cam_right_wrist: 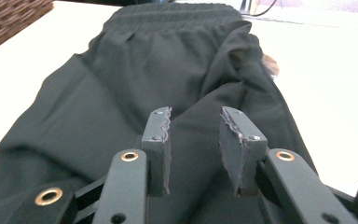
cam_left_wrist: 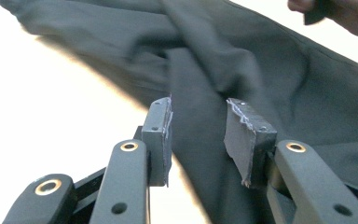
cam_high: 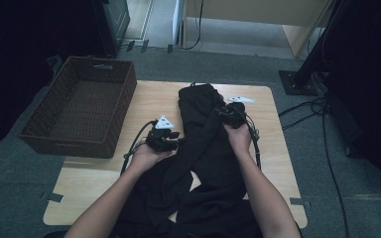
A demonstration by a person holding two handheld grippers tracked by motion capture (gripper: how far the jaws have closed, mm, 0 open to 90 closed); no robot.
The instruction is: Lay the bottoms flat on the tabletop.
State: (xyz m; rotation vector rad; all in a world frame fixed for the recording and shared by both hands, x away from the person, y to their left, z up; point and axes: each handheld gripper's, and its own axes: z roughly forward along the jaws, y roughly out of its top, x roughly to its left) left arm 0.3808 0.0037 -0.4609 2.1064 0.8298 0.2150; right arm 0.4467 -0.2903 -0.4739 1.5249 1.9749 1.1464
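Note:
A pair of black trousers lies lengthwise on the wooden table, waistband at the far end and legs hanging over the near edge. My left gripper sits at the cloth's left edge. In the left gripper view its jaws stand apart, with a fold of the trousers beyond them and nothing pressed between the pads. My right gripper rests over the upper part of the trousers. Its jaws are also apart, pointing toward the elastic waistband.
A dark wicker basket stands on the table's far left corner, and its corner shows in the right gripper view. Bare wood lies to the right of the trousers. Cables and a stand base sit on the floor at right.

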